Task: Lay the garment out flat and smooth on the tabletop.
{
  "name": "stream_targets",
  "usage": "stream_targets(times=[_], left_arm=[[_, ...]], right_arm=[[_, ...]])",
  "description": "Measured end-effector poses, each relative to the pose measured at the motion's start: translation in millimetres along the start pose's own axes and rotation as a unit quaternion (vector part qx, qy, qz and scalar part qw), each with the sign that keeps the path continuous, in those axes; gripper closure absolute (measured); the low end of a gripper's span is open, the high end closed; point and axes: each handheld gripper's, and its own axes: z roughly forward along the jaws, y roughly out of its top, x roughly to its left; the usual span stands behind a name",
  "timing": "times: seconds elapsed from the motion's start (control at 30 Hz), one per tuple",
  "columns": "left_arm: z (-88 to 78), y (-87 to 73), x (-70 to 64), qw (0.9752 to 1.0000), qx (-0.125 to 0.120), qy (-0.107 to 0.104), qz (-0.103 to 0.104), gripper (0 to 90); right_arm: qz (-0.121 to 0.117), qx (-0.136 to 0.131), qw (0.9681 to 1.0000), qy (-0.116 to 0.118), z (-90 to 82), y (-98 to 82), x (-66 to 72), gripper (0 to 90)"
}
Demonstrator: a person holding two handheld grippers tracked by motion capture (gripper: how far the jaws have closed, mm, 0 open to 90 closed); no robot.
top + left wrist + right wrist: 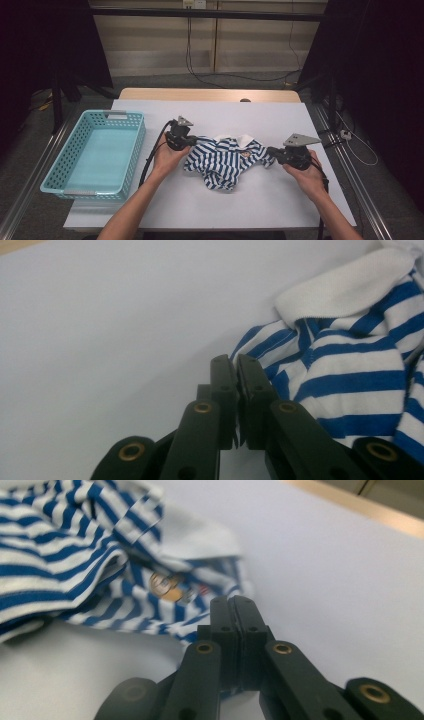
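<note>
A small blue-and-white striped shirt [225, 160] with a white collar lies crumpled at the middle of the white table cover [280, 120]. My left gripper [192, 141] is at the shirt's left edge. In the left gripper view its jaws [235, 360] are pressed together on the hem of the shirt [350, 350]. My right gripper [270, 151] is at the shirt's right edge. Its jaws [232, 601] are also shut, pinching the border of the shirt [75, 555] just below a small orange badge [167, 587].
A light-blue plastic basket [137, 145] stands on the table's left side, with nothing in it. The wooden table edge [210, 94] runs along the back. Cables trail from both grippers toward the person's forearms.
</note>
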Motion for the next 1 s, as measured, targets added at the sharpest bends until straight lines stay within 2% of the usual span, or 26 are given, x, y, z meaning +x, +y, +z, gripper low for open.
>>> stream_targets(times=[0.13,0.17,0.2,0.27,0.33,0.37,0.43,0.47,0.5,0.57,0.6,0.67,0.73,0.77,0.8,0.83,0.87,0.9,0.93,0.97,1.0], left_arm=[[-10.3,-8.8,5.6,0.9998,0.001,0.012,-0.015,86.7],[-13.1,-11.9,8.5,0.9998,0.009,0.019,-0.007,86.7],[-13.3,-16.2,8.6,0.9995,0.003,0.021,-0.024,86.7],[-16.3,-23.7,12.3,0.9994,0.02,0.018,-0.023,86.6],[-16.1,-29.5,11.5,0.9993,0.021,0.019,-0.024,86.6],[-16.1,-31.1,10.1,0.9991,0.017,0.017,-0.035,86.5],[-17.7,-32.3,9.8,0.9992,0.026,0.006,-0.031,86.4],[-17.2,-33.3,6.8,0.9991,0.018,0.006,-0.038,86.4],[-17.4,-34.9,7.4,0.9993,0.026,0.006,-0.026,86.4],[-15.1,-38.7,1.3,0.9981,0.012,-0.003,-0.06,86.4],[-17.2,-40.3,2.2,0.9988,0.029,-0.006,-0.039,86.4],[-19.0,-44.1,-0.1,0.9984,0.038,-0.007,-0.042,86.4],[-22.5,-47.8,-2.5,0.9975,0.039,-0.019,-0.056,86.3],[-25.0,-49.2,-2.5,0.9979,0.041,-0.022,-0.046,86.2],[-26.4,-51.4,-2.6,0.997,0.039,-0.045,-0.05,86.1],[-27.9,-52.8,-4.5,0.9978,0.037,-0.033,-0.044,85.7],[-28.7,-54.3,-4.8,0.9981,0.029,-0.042,-0.036,84.7],[-30.8,-54.5,-5.2,0.9985,0.02,-0.048,-0.018,83.3],[-31.3,-54.2,-5.3,0.9984,0.015,-0.053,-0.011,81.8],[-32.4,-52.9,-5.4,0.9986,0.007,-0.051,-0.008,80.8],[-32.8,-51.7,-6.3,0.9983,-0.004,-0.056,-0.015,78.7]], right_arm=[[0.005,-0.021,0.9996,-0.019,-11.8,5.6,-9.5,88.8],[0.008,-0.024,0.9995,-0.019,-14.6,7.0,-11.0,88.8],[0.006,-0.029,0.9994,-0.017,-16.6,7.5,-11.7,88.8],[0.003,-0.027,0.9996,-0.013,-18.0,6.0,-10.5,88.8],[-0.002,-0.014,0.9999,-0.007,-16.0,0.7,-7.9,88.8],[-0.005,-0.005,1.0,-0.004,-14.5,-3.0,-6.5,88.8],[-0.007,0.012,0.9999,0.009,-12.7,-11.2,-4.4,88.7],[-0.007,0.017,0.9998,0.011,-12.2,-15.4,-3.6,88.7],[-0.007,0.024,0.9996,0.015,-12.2,-19.2,-2.9,88.7],[-0.009,0.037,0.999,0.022,-11.8,-26.7,-0.3,88.7],[-0.014,0.043,0.9986,0.027,-11.8,-29.9,1.7,88.7],[-0.016,0.046,0.9981,0.037,-11.9,-33.1,5.2,88.7],[-0.022,0.054,0.9972,0.046,-11.6,-35.1,10.5,88.6],[-0.03,0.06,0.9967,0.046,-11.2,-36.8,13.6,88.5],[-0.032,0.064,0.9961,0.051,-11.0,-38.5,16.0,88.4],[-0.032,0.066,0.9959,0.053,-10.4,-39.4,17.4,88.3],[-0.033,0.068,0.9959,0.051,-9.7,-39.5,17.1,87.8],[-0.029,0.065,0.9962,0.049,-8.8,-38.9,16.0,87.1],[-0.025,0.064,0.9966,0.047,-8.6,-37.9,14.2,85.1],[-0.021,0.059,0.9969,0.049,-8.7,-37.2,13.2,82.8],[-0.017,0.052,0.9972,0.051,-8.9,-36.0,11.2,79.0]])
